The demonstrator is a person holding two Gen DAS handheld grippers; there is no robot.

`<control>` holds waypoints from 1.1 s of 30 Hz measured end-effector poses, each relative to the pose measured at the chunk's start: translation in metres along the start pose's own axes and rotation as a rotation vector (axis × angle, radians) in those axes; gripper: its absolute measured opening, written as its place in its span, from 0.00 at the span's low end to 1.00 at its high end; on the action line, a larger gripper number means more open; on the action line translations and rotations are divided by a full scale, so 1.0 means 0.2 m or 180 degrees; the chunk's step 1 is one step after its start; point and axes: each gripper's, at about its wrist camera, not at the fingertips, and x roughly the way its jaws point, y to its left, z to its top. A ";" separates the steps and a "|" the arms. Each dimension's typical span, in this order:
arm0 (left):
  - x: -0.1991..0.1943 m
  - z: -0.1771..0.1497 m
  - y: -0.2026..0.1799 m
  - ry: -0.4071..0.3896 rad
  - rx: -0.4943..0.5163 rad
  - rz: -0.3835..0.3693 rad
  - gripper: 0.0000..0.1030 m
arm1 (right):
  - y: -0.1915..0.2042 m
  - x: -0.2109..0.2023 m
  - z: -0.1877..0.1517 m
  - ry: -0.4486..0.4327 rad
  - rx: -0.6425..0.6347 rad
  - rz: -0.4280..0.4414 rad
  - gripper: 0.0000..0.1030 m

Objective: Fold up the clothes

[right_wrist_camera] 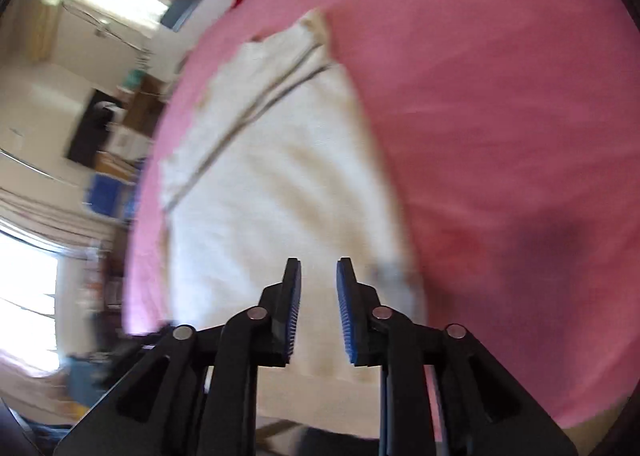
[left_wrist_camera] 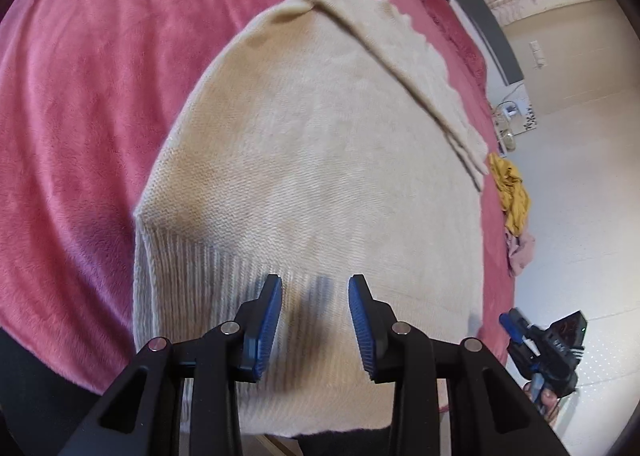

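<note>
Pink plush blanket (left_wrist_camera: 72,103) under cream knitted sweater (left_wrist_camera: 320,143); left gripper (left_wrist_camera: 316,284) and right gripper (right_wrist_camera: 318,268) hover part-open, empty — a shallow pinch at the ribbed hem (left_wrist_camera: 208,260) risks grabbing one layer.

2 wrist views, steeply down, close over 1 cream sweater (left_wrist_camera: 320,159)

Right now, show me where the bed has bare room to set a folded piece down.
The widest bare stretch of pink blanket lies left of the cream sweater in the left wrist view. The sweater's other side is crowded: only a narrow strip, with a yellow garment and a pale pink one at the bed's edge.
</note>
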 end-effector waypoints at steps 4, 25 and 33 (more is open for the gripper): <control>0.03 -0.04 0.00 -0.0039 0.0223 0.0143 0.33 | -0.04 0.20 0.00 0.0258 0.0082 -0.0441 0.22; 0.05 0.28 -0.12 -0.0321 0.0749 0.0684 0.34 | -0.19 0.30 0.31 0.0427 0.0163 -0.0658 0.04; -0.07 0.83 -0.50 -0.0605 0.0873 0.0088 0.36 | 0.12 0.19 0.61 0.0297 -0.0321 0.0388 0.49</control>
